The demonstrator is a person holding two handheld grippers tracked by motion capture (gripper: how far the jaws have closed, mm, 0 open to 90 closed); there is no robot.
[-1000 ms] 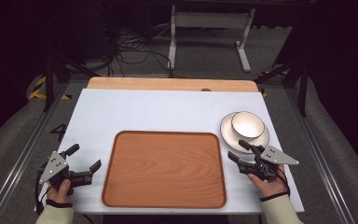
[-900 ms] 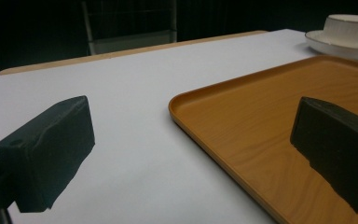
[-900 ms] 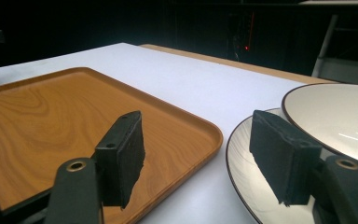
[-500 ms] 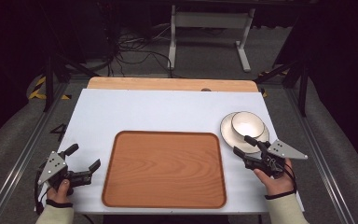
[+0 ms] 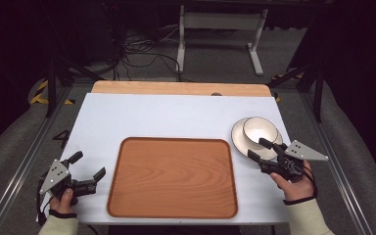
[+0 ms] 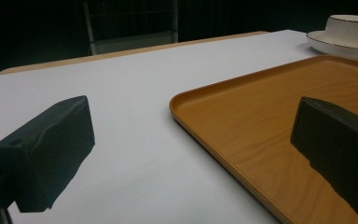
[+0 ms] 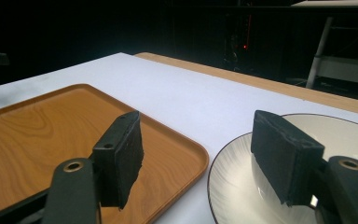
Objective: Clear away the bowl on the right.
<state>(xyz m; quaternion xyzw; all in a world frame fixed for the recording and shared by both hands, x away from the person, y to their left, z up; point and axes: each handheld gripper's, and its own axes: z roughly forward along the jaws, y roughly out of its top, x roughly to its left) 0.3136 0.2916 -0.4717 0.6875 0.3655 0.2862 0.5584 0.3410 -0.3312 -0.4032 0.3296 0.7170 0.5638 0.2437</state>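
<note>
Right gripper hovering at plate and bowl, jaws open

Right gripper (image 5: 260, 149) is hanging just at the near rim of the white plate (image 5: 240, 142), jaws standing apart with nothing between them. In the right gripper view, 1 jaw is sitting over the plate, the other over the tray corner. White bowl (image 5: 259, 131) is sitting on the plate, at the right side of the white worktop (image 5: 176, 117), just beside the wooden tray (image 5: 174, 176). Tray is lying centre-front, nothing on it. Left gripper (image 5: 87, 165) is resting low at the front-left, just left of the tray, jaws wide apart and gripping nothing. Right hand (image 5: 293, 181) is holding its gripper from behind.
</note>
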